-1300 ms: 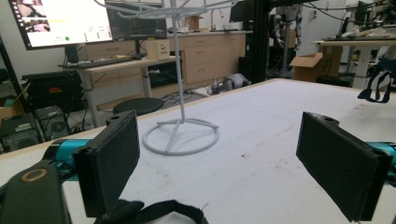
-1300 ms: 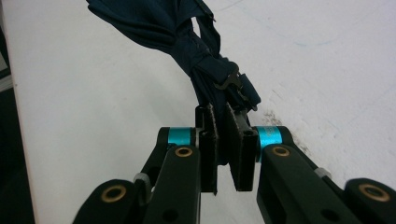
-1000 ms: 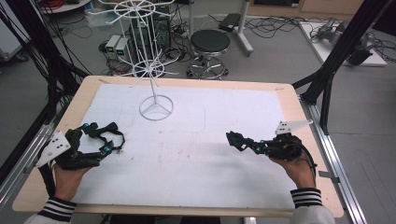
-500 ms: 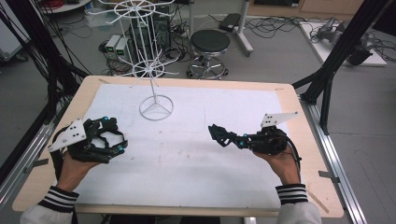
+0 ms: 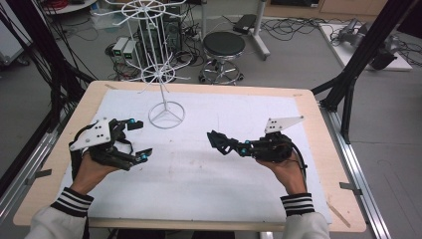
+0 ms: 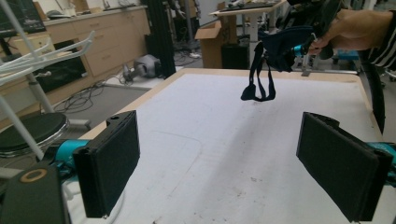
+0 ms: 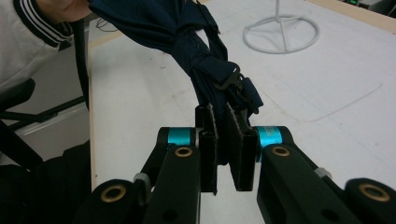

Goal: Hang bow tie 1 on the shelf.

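Observation:
My right gripper (image 7: 226, 140) is shut on a dark blue fabric item (image 7: 187, 37) with a small black clip, pinched between its two pads. In the high view this gripper (image 5: 215, 140) hovers over the middle of the white mat, pointing left. From the left gripper view the same item (image 6: 280, 44) hangs below the right hand, with a thin strap loop (image 6: 258, 79) dangling. My left gripper (image 5: 139, 139) is held above the mat's left side with its jaws wide apart. Nothing lies between its black pads (image 6: 109, 165).
A white wire display stand (image 5: 166, 117) rests on its ring base at the back left of the mat, its arms spreading above. The wooden table (image 5: 318, 144) carries the white mat. A stool and cables lie on the floor beyond the far edge.
Both hands have risen and moved inward toward the middle of the mat. The right gripper stays shut on the blue item; the left stays open.

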`<act>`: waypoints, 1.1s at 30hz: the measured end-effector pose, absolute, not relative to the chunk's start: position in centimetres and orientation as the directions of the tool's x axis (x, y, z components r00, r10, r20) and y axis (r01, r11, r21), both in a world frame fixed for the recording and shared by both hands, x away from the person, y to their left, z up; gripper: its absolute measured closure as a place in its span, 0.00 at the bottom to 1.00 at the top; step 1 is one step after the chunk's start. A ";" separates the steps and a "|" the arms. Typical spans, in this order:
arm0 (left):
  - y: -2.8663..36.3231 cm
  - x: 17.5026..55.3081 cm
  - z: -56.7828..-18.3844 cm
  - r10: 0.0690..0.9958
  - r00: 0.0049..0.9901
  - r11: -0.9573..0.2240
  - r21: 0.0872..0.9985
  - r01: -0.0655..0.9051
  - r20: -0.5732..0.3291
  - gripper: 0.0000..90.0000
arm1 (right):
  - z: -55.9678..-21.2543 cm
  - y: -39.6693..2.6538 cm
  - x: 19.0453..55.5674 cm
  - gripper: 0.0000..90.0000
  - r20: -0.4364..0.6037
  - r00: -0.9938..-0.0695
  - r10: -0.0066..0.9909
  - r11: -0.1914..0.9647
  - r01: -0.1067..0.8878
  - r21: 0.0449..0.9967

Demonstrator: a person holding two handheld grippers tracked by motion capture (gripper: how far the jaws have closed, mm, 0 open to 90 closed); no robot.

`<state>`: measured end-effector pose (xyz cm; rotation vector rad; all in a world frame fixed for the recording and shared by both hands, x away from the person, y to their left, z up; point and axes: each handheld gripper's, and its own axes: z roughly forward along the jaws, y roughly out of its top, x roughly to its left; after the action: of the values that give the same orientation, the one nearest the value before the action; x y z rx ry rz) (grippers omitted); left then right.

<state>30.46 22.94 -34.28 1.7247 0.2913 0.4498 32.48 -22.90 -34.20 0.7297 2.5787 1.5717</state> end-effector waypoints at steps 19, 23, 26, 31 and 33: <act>17.8 31.8 -32.0 0.244 0.963 -0.237 0.970 -0.054 0.113 0.15 | -33.8 -18.3 33.5 0.93 0.228 -0.911 0.343 0.400 0.362 0.842; 17.1 31.9 -31.6 0.225 0.967 -0.252 0.966 -0.061 0.120 0.15 | -33.9 -17.6 33.6 0.93 0.235 -0.913 0.333 0.405 0.363 0.839; 16.8 32.0 -31.6 0.223 0.967 -0.264 0.962 -0.064 0.126 0.15 | -33.9 -17.2 33.7 0.93 0.240 -0.913 0.329 0.407 0.366 0.837; 15.8 32.3 -31.8 0.214 0.965 -0.304 0.949 -0.080 0.150 0.16 | -34.0 -16.6 33.9 0.93 0.248 -0.911 0.330 0.412 0.375 0.830; 15.5 32.5 -31.9 0.212 0.966 -0.314 0.946 -0.076 0.148 0.16 | -34.0 -16.3 34.1 0.93 0.254 -0.910 0.327 0.411 0.379 0.829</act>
<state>32.49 15.50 -31.88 1.8692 0.0985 0.2875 34.08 -16.31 -33.98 0.6715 2.6824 1.5985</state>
